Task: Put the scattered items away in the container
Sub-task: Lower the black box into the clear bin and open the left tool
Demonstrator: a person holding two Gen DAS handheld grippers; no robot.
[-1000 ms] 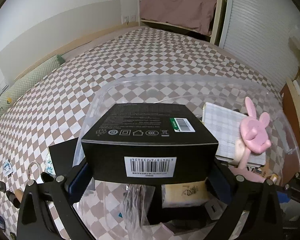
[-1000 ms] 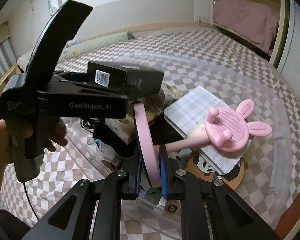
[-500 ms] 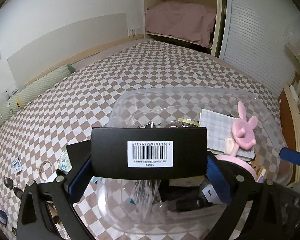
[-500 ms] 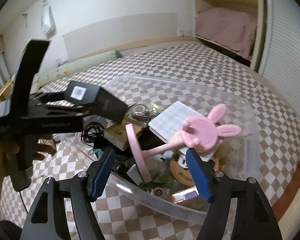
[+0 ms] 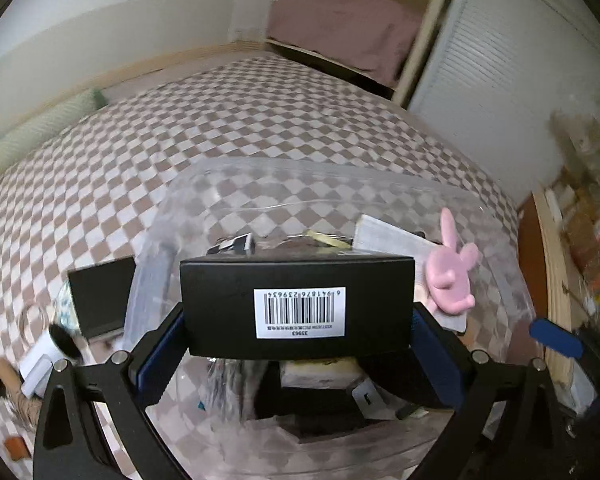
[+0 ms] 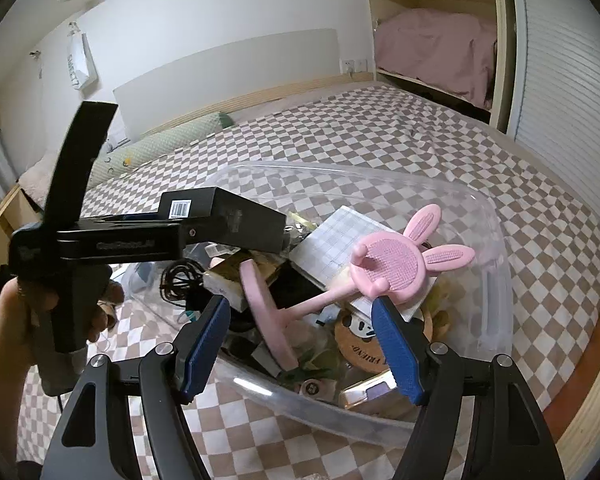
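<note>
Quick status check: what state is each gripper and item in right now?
Left gripper: shut on the black box, held above the bin.
Right gripper: open, holding nothing.
Clear bin: lidless, partly filled.
Pink bunny stand: in the bin, tipped on its side.
Grid notebook: closed, in the bin.

Matt black cardboard box [image 5: 296, 304] with glossy paper barcode label [image 5: 299, 312]; clear glossy plastic container [image 6: 496, 248]; smooth pink plastic rabbit stand [image 6: 388, 270]; checked cloth bedcover [image 6: 380, 136]; cork coaster [image 6: 360, 344].
</note>
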